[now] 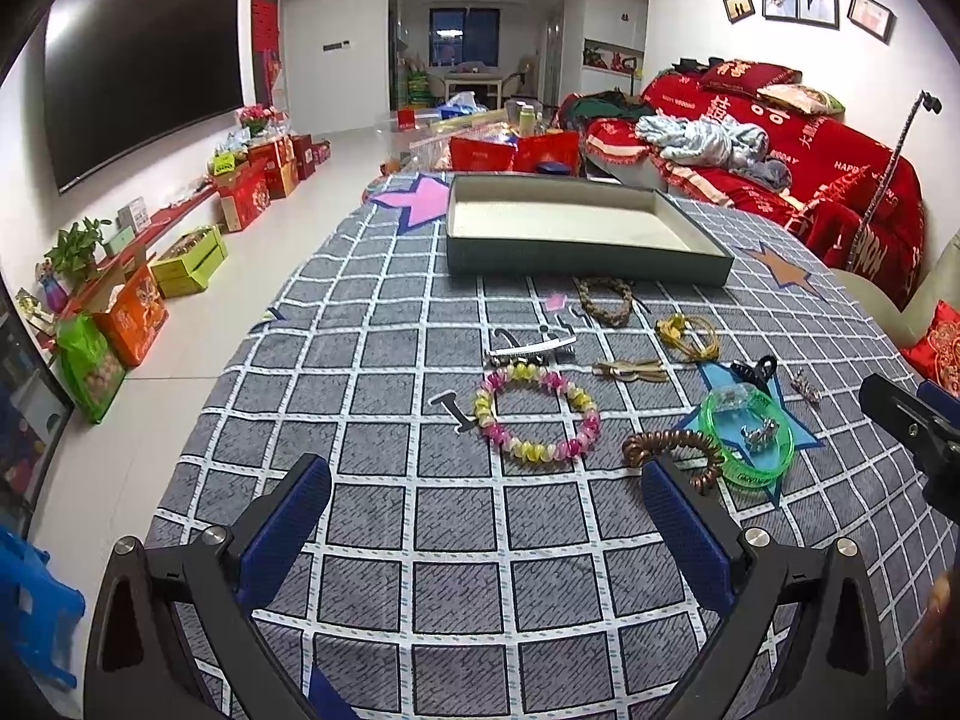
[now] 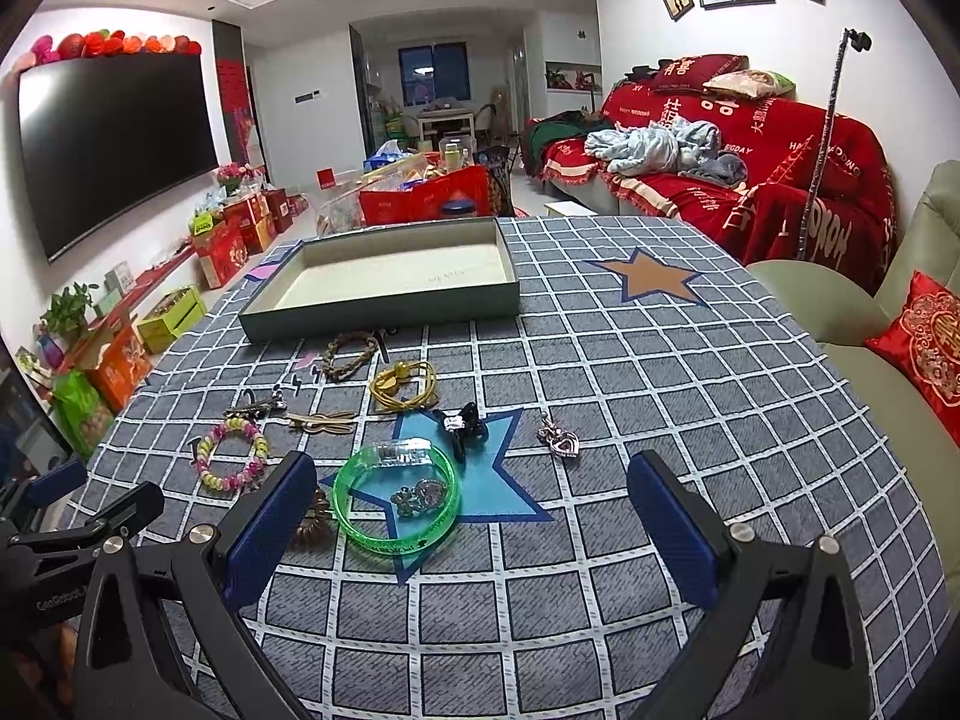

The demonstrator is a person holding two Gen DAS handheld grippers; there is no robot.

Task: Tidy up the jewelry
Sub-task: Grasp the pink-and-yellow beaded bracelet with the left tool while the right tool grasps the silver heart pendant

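My left claw (image 1: pixel 486 501) and right claw (image 2: pixel 471 495): both spread, empty. Bench (image 2: pixel 690 372): tray (image 2: pixel 384 285), green bangle (image 2: pixel 396 501), bead bracelet (image 1: pixel 537 414).

This is a home living room. A table (image 2: pixel 600 360) under a grey checked cloth stands in the middle. Left of the table, a big dark TV (image 1: pixel 138 72) hangs on the wall, with a low shelf (image 1: pixel 150 228) of gift boxes and a plant (image 1: pixel 75 246) below it. Right of the table sits a sofa (image 2: pixel 750 180) draped in red covers, with cushions and crumpled clothes on it; 4 framed photos (image 1: pixel 798 0) hang on the wall above. Beyond the table, the room opens onto a dining table (image 1: pixel 472 84) with chairs before a dark window (image 1: pixel 465 36).
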